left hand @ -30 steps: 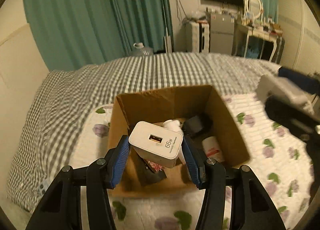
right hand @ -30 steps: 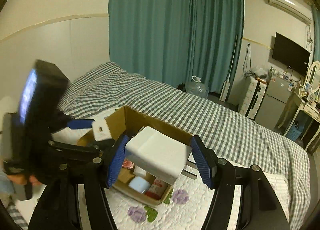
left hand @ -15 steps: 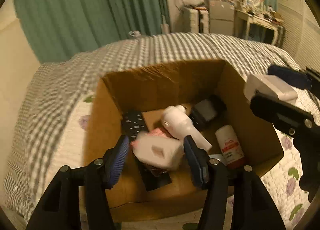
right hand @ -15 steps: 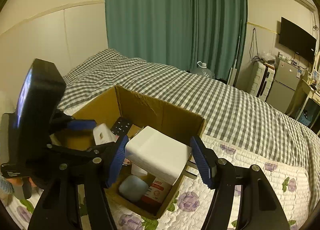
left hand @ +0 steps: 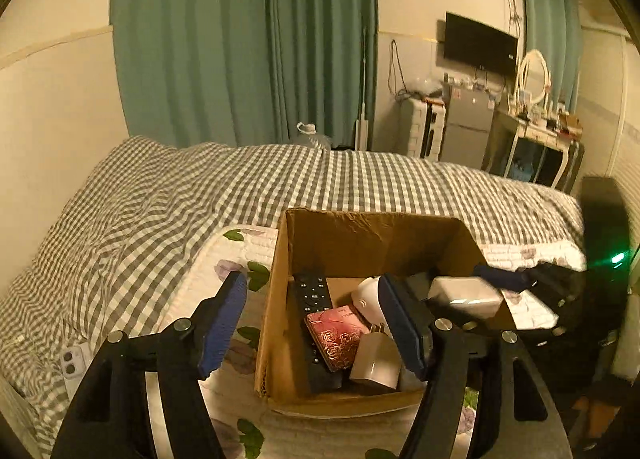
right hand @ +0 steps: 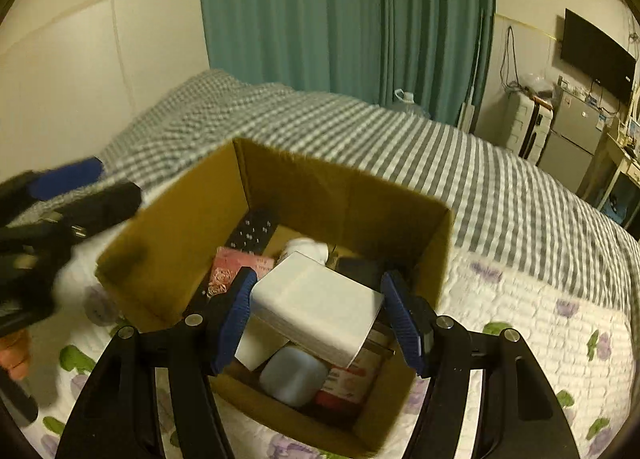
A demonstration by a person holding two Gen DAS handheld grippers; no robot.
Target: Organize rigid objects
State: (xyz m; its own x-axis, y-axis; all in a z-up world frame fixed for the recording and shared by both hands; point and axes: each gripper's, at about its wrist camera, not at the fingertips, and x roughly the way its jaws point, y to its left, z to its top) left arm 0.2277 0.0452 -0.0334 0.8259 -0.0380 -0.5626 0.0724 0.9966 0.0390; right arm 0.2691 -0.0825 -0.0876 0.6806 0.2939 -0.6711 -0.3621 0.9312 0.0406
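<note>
The right gripper (right hand: 320,323) clamps a white block (right hand: 316,315) over the cardboard box (right hand: 176,227). The left gripper (left hand: 316,323) is opening with nothing between its pads, near the box's left wall. Inside lie a white charger (left hand: 376,363), red case (left hand: 336,335) and remote (left hand: 312,291). The box sits on the floral quilt (right hand: 520,299), before the checked blanket (left hand: 160,199).

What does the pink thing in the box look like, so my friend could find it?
On the bed stands an open brown cardboard box. Along its left wall lies a long black remote control, and leaning beside that is the flat pink rectangular case. It is the only pink item there, with shiny rose patterns embossed on it, unlike the plain white charger plug next to it.
</note>
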